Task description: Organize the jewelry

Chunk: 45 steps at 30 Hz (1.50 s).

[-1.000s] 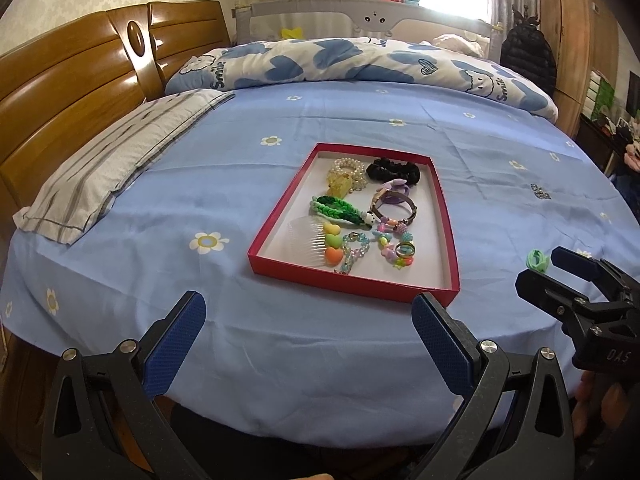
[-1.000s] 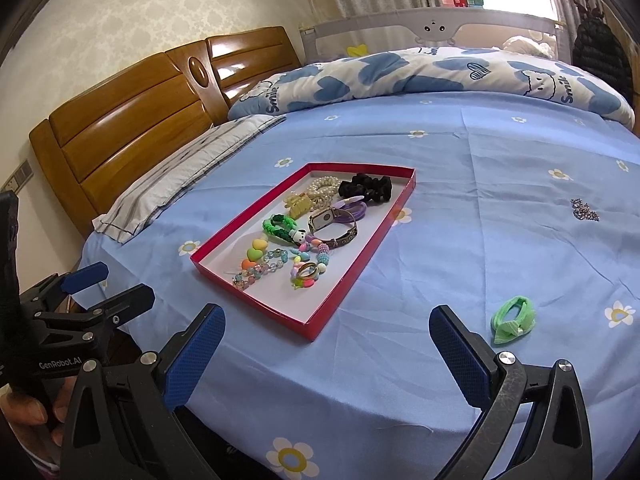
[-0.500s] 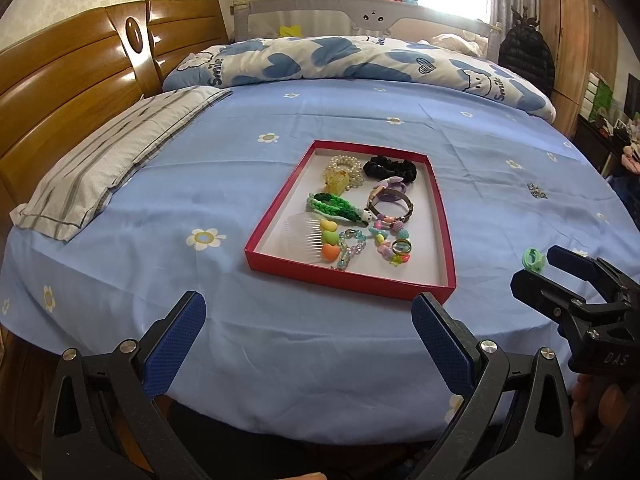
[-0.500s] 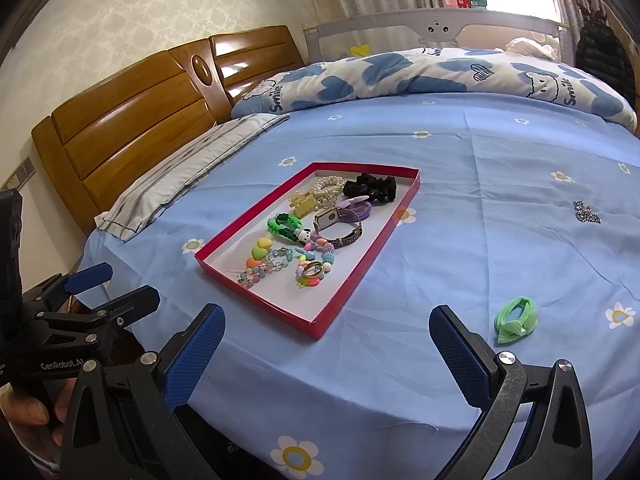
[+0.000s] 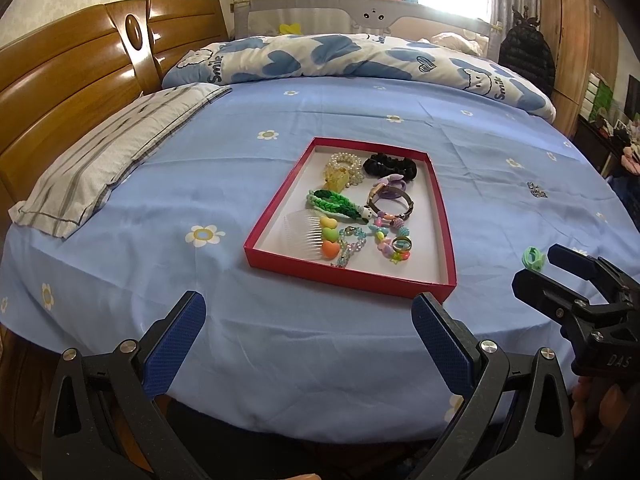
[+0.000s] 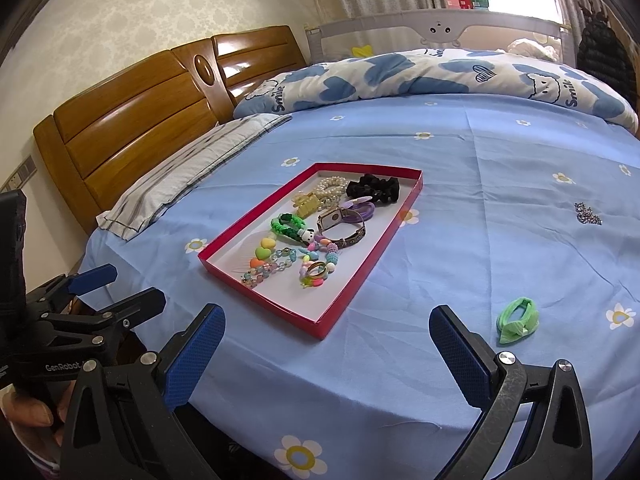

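A red tray [image 5: 276, 222] [image 6: 372, 264] lies on the blue bed sheet and holds several pieces: a pearl bracelet [image 5: 348, 160], a black scrunchie [image 5: 390, 166], a watch [image 5: 390, 202], a green braided band [image 5: 334, 204], a clear comb [image 5: 302, 234] and bead bracelets [image 5: 390, 240]. A green hair tie [image 6: 517, 319] [image 5: 533, 258] lies on the sheet right of the tray. A small sparkly piece [image 6: 587, 214] [image 5: 537, 190] lies farther right. My left gripper [image 5: 308, 344] is open and empty, held before the bed edge. My right gripper [image 6: 326, 350] is open and empty, left of the hair tie.
A grey striped pillow [image 5: 112, 156] lies at the left by the wooden headboard [image 5: 80, 80]. A blue-and-white quilt [image 5: 340, 60] is rolled along the far side. A wardrobe [image 5: 576, 40] stands at the far right. The bed edge runs just in front of both grippers.
Both grippers have drawn back a little from the bed; the tray looks slightly farther. Nothing on the bed has moved, and both grippers stay open.
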{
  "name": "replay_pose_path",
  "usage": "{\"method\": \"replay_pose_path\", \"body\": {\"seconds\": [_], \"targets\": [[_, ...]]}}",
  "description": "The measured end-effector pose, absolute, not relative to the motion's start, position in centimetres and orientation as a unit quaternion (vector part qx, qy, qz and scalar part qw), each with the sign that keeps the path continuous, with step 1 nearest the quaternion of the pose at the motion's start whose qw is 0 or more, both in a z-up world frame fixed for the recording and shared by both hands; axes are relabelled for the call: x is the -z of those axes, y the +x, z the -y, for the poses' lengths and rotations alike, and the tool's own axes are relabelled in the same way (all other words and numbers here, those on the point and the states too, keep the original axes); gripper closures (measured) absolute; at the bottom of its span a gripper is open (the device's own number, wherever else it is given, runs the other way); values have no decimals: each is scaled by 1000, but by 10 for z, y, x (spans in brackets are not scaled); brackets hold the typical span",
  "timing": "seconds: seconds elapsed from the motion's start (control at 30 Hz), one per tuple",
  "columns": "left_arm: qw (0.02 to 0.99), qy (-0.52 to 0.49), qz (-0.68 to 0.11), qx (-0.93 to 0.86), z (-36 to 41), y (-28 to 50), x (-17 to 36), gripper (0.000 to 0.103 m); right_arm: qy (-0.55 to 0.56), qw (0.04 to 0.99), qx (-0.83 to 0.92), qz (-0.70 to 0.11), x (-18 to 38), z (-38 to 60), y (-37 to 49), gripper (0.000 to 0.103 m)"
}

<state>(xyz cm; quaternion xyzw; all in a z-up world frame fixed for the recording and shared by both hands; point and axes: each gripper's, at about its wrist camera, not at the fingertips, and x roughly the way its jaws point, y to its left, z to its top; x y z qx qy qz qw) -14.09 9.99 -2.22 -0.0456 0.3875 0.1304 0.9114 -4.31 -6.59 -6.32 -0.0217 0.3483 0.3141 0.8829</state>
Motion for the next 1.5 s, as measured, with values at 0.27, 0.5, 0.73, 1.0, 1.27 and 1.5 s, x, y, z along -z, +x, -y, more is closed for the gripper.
{"method": "replay_pose_path", "body": {"seconds": [0.27, 0.5, 0.73, 1.0, 1.27, 1.5], "targets": [[910, -47, -390, -131, -101, -140, 24, 0, -23, 882, -317, -347, 62, 65, -45, 0], [910, -47, -391, -131, -101, -140, 24, 0, -23, 882, -318, -346, 61, 64, -45, 0], [910, -46, -392, -129, -101, -139, 25, 0, -21, 882, -320, -345, 60, 63, -46, 0], [909, -42, -394, -129, -100, -140, 26, 0, -22, 882, -321, -344, 59, 62, -47, 0], [908, -42, -396, -129, -100, -138, 27, 0, -22, 882, -324, -341, 56, 61, -48, 0], [908, -38, -395, -133, -99, -137, 26, 0, -22, 882, -324, -341, 56, 60, -49, 0]]}}
